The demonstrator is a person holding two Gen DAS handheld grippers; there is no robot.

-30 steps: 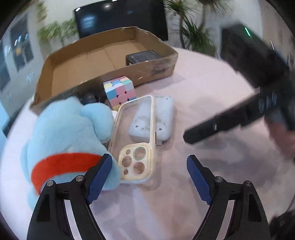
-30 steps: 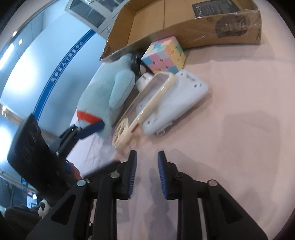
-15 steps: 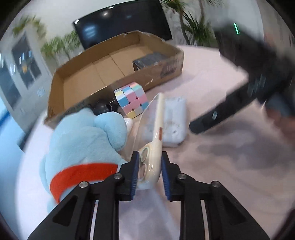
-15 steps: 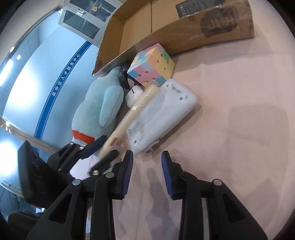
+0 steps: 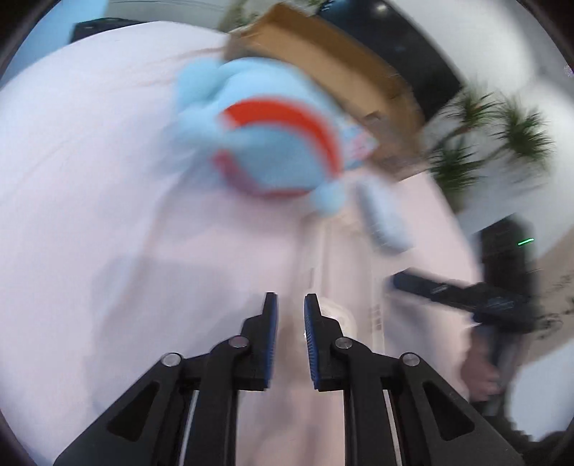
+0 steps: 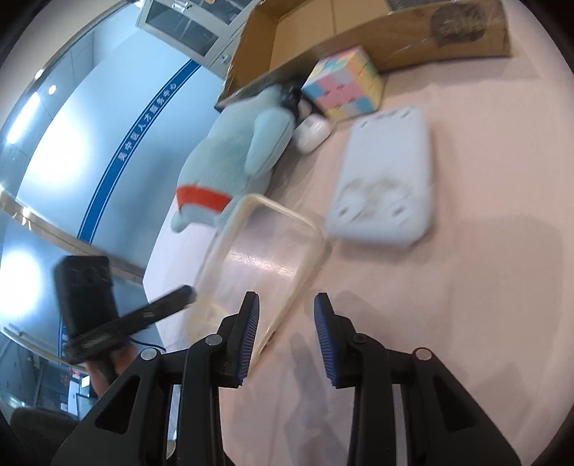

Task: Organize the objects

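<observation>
Clear phone case (image 6: 272,258) edge between slightly parted right claw (image 6: 286,315) fingers

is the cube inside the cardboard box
No, the cube sits on the table just outside the cardboard box wall.

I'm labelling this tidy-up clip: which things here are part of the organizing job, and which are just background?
Job in hand: clear phone case, held in the left claw; white case; pastel cube; earbud case; blue plush; cardboard box.

Just lying about: potted plants; cabinet.
</observation>
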